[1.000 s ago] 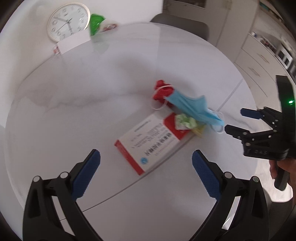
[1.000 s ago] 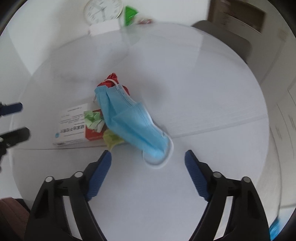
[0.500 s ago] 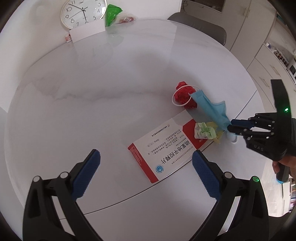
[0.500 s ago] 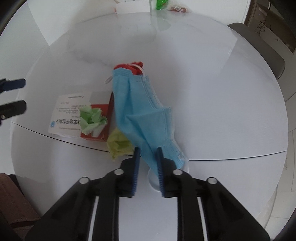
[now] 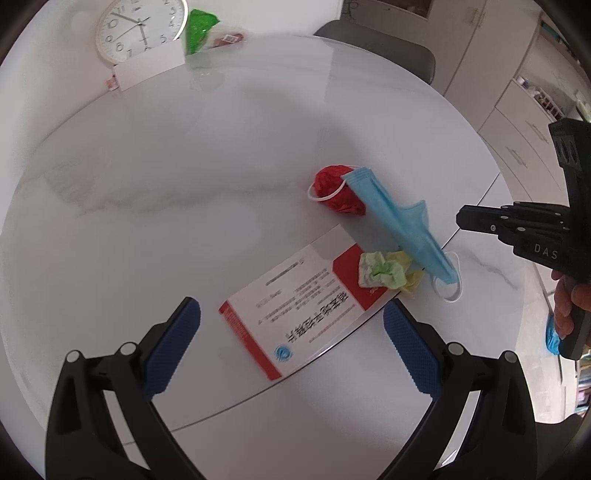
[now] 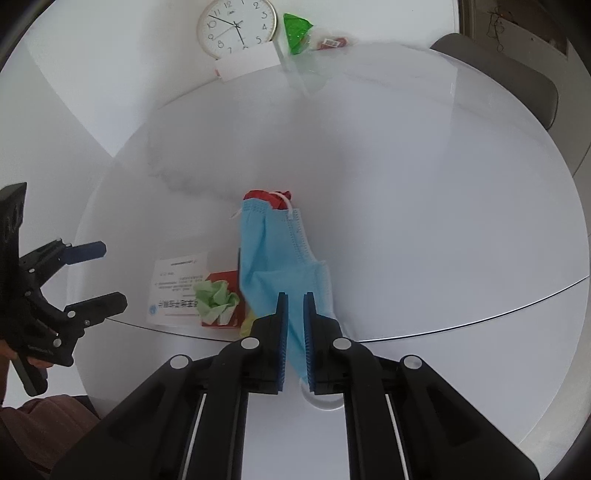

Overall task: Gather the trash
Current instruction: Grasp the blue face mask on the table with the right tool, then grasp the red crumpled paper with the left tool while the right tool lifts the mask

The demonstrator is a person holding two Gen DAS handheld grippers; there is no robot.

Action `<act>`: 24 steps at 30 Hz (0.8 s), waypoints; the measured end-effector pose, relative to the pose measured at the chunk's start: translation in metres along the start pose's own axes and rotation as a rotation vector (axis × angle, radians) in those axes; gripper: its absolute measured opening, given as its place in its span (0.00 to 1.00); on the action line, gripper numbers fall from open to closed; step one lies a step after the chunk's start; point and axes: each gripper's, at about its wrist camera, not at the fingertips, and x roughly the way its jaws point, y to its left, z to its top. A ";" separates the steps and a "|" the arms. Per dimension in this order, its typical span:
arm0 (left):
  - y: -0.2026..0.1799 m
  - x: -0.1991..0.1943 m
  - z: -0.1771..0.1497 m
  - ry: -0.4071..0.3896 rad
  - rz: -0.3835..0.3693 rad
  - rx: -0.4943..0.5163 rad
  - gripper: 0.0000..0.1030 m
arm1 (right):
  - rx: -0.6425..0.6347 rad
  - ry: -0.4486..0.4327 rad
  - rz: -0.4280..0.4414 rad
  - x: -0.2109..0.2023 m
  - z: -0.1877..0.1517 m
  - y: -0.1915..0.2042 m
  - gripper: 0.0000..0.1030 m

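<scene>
A blue face mask (image 6: pixel 273 251) drapes from a red crumpled wrapper (image 6: pixel 262 195) down between the blue pads of my right gripper (image 6: pixel 294 332). Its jaws are closing and the pads pinch the mask's near end. One white ear loop hangs below the fingers. Beside it lie a red-and-white medicine box (image 5: pixel 295 295), a green paper ball (image 5: pixel 380 269) and a yellow scrap (image 5: pixel 410 280). My left gripper (image 5: pixel 291 343) hovers open over the box's near end, holding nothing. The right gripper (image 5: pixel 461 221) shows at the right of the left wrist view, close to the mask (image 5: pixel 399 221).
The round white marble table (image 5: pixel 184 184) carries a wall clock (image 5: pixel 140 33), a white card (image 5: pixel 151 68) and a green packet (image 5: pixel 199 26) at its far edge. A grey chair (image 5: pixel 388 51) stands behind it and white cabinets (image 5: pixel 524 122) line the right.
My right gripper went from wide open to closed on the mask's near end, and the mask now stretches up toward it. The left gripper drifted slightly toward the box and stayed open.
</scene>
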 end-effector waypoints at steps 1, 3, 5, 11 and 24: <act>-0.002 0.000 0.003 -0.005 0.001 0.012 0.92 | -0.017 -0.001 -0.011 0.000 0.001 0.003 0.10; -0.004 0.000 0.007 -0.012 -0.001 0.020 0.92 | -0.036 -0.004 -0.006 -0.002 0.001 0.009 0.14; -0.003 0.000 0.010 -0.013 -0.008 0.014 0.92 | -0.060 -0.006 -0.005 0.000 0.000 0.017 0.32; 0.004 0.002 0.008 0.000 -0.007 -0.019 0.92 | -0.155 0.014 -0.017 0.024 0.010 0.050 0.39; 0.021 0.004 0.009 -0.015 0.010 -0.067 0.92 | -0.160 0.058 -0.032 0.043 0.028 0.046 0.04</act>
